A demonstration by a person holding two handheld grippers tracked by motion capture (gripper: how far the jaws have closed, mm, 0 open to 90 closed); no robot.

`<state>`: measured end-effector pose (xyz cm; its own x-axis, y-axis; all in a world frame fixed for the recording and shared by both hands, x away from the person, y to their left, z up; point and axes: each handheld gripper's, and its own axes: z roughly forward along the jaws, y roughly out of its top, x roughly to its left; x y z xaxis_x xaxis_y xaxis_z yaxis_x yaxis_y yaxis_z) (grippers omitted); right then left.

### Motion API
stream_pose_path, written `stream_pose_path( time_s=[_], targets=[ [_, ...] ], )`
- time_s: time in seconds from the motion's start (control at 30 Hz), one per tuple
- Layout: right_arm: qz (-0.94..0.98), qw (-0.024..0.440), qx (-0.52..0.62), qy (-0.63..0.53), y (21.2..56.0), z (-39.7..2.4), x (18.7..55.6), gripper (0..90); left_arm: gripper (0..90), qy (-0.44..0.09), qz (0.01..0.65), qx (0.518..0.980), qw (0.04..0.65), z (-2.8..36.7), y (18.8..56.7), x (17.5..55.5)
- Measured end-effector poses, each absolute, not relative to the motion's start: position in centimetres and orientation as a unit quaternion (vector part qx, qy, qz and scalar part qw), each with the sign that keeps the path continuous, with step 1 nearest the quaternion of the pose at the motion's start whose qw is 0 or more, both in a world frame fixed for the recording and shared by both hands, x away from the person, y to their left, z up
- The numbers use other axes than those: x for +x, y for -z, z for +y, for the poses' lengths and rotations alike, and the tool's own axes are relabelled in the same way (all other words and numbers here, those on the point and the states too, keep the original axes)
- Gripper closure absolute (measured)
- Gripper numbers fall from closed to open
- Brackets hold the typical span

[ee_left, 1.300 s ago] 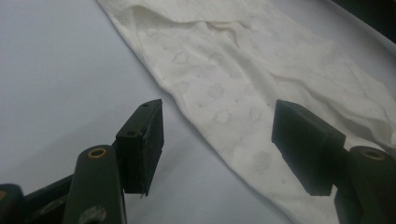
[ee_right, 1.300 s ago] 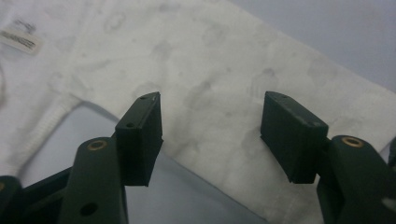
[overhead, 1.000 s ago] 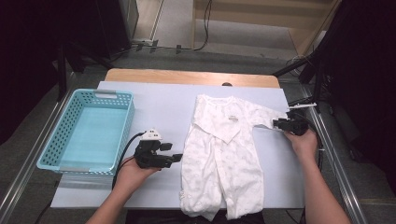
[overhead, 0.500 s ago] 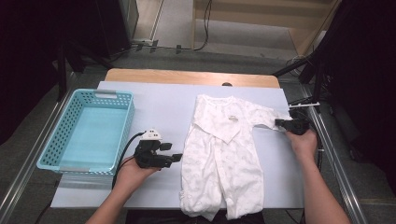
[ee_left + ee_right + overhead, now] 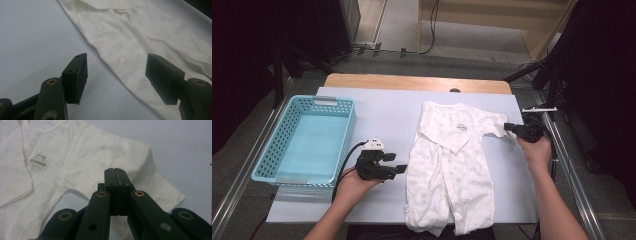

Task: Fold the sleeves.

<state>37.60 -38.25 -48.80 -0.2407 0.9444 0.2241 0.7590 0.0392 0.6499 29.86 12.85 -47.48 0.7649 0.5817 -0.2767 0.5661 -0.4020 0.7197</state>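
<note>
On the table [image 5: 377, 110], a white baby suit [image 5: 447, 170] lies flat beside a basket [image 5: 337, 107]; the right gripper [image 5: 115, 171] is clenched on its sleeve, probably for folding, while the left gripper [image 5: 116, 75] waits released beside it.

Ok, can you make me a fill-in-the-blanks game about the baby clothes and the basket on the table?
1. The baby suit spread on the table is coloured ____.
2. The turquoise basket has ____ inside it.
3. The left gripper has its jaws ____, with the suit's edge on the table beyond them.
4. The right gripper has its jaws ____, at the suit's sleeve.

Missing words: white; nothing; open; shut
</note>
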Motion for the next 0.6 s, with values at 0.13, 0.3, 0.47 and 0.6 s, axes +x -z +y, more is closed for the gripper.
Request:
stream_pose_path(
  time_s=[0.13,0.3,0.47,0.6],
  targets=[
    [0.713,0.137,0.593,-0.348,48.3,-37.7,37.5,87.4,34.5,-0.009,0.345,0.837,0.425,13.0,47.5,29.9],
    [0.718,0.134,0.581,-0.358,47.8,-37.0,37.4,87.3,34.5,-0.010,0.346,0.837,0.424,13.0,47.5,30.0],
    [0.727,0.129,0.566,-0.367,47.5,-36.0,37.4,87.3,34.0,-0.011,0.346,0.837,0.424,13.1,47.4,30.0],
    [0.733,0.124,0.558,-0.370,47.4,-35.4,37.4,87.3,34.0,-0.011,0.347,0.836,0.424,13.2,47.4,30.0]
  ],
)
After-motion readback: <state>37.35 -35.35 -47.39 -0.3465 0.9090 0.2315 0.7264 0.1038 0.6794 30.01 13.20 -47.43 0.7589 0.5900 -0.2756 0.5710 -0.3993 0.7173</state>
